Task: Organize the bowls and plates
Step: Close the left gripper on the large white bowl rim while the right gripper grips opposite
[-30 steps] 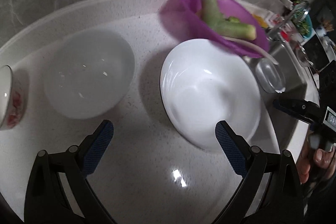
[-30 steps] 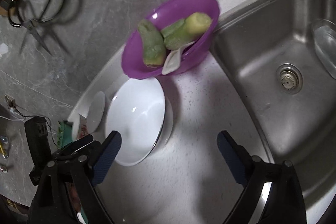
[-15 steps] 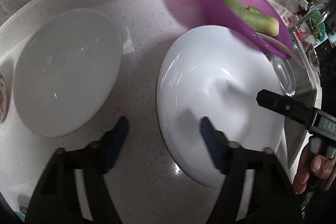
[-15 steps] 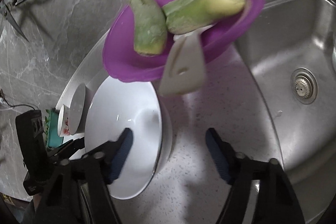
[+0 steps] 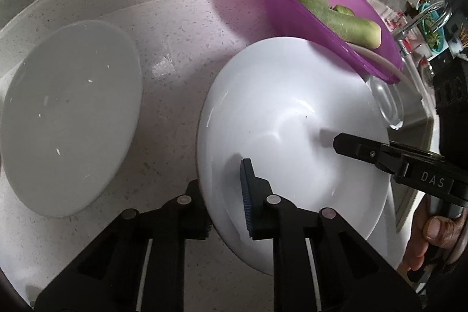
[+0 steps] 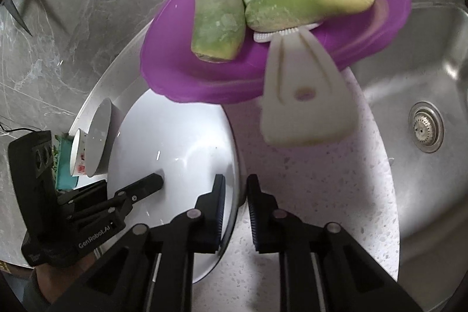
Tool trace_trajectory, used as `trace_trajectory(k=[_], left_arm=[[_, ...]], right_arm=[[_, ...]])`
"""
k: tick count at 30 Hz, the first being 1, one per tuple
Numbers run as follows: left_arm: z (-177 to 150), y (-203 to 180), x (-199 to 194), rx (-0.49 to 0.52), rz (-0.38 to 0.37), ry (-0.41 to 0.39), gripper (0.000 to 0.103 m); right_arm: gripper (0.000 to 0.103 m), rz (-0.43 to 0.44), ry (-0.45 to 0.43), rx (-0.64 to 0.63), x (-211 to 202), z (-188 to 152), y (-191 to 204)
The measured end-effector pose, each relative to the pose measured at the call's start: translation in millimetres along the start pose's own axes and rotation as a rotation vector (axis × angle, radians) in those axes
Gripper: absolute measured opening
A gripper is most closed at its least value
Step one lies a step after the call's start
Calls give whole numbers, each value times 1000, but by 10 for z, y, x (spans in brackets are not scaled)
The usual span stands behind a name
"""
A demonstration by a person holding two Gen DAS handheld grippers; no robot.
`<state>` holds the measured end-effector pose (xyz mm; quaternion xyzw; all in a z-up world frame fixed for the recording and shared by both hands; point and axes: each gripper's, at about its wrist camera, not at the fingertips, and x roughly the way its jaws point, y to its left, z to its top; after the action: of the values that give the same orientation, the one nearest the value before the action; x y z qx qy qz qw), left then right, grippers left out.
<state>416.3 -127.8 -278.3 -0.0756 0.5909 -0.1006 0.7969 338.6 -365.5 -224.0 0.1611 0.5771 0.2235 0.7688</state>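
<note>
A large white bowl (image 5: 292,107) (image 6: 175,142) sits on the speckled counter. My left gripper (image 5: 225,195) is shut on its near rim, one finger inside and one outside. My right gripper (image 6: 235,209) is shut on the opposite rim; it also shows in the left wrist view (image 5: 359,148). A second white bowl (image 5: 67,113) (image 6: 98,136) sits to the left. A small cup with a red pattern (image 6: 77,148) stands beyond it.
A purple bowl (image 5: 327,19) (image 6: 275,28) holding green vegetable pieces (image 6: 219,19) and a white peeler (image 6: 304,101) stands behind the large bowl. A steel sink (image 6: 424,72) lies to the right with a glass (image 5: 386,101) in it.
Both grippers moved in on the large white bowl and closed from wide open onto its opposite rims.
</note>
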Motion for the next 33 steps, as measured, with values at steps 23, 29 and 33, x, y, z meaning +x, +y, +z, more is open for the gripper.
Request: trace_trajectory(k=[23, 29, 33], left_arm=[[-1087, -201, -492, -27, 28, 67, 12], [-1321, -284, -471, -30, 40, 75, 12], [-1381, -287, -394, -35, 47, 74, 13]], right_arm=[[16, 52, 144, -34, -245, -816, 214], [16, 45, 176, -33, -196, -998, 209], [16, 32, 165, -51, -164, -1017, 236]])
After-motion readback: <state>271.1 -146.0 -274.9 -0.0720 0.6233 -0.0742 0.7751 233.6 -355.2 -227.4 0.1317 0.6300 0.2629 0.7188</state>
